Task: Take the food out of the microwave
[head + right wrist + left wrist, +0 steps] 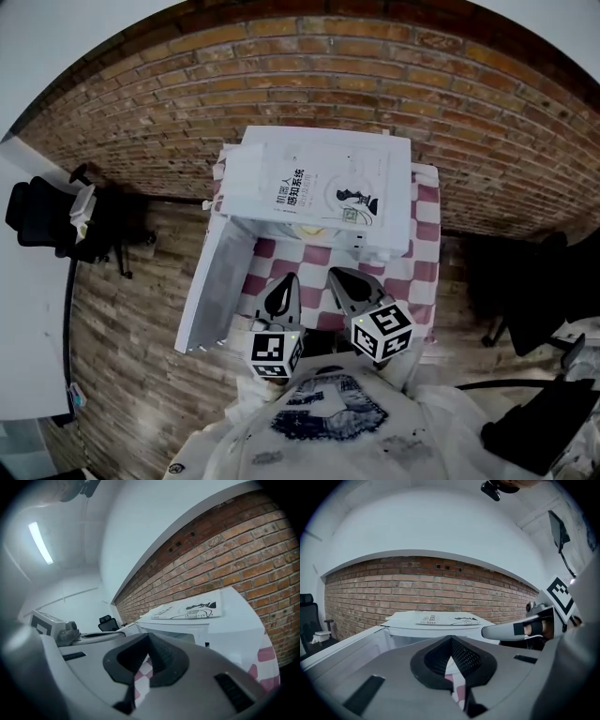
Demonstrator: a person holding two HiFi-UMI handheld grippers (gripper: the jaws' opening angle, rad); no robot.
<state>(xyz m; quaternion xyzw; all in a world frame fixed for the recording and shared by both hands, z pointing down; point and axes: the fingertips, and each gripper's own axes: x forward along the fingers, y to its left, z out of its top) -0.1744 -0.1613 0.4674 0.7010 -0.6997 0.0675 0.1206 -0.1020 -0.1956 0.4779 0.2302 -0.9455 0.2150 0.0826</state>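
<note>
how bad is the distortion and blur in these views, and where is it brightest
Head view: heavy fisheye bends the brick wall into an arc, the corners go dark, and the microwave stays sharp. Left gripper view: the left hand-held gripper looks soft up close, and the rim is vignetted. Right gripper view: the horizon is tilted, the ceiling strip light is brightest, and the left edge is smeared.

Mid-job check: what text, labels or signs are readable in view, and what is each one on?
"机器人 感知系统": as far as it can be read, the large print on the book lying on top of the microwave.
Book's smaller print and its square code: too small to read.
Left cube and right cube: square marker patterns only, no words.
Nothing else readable.
</note>
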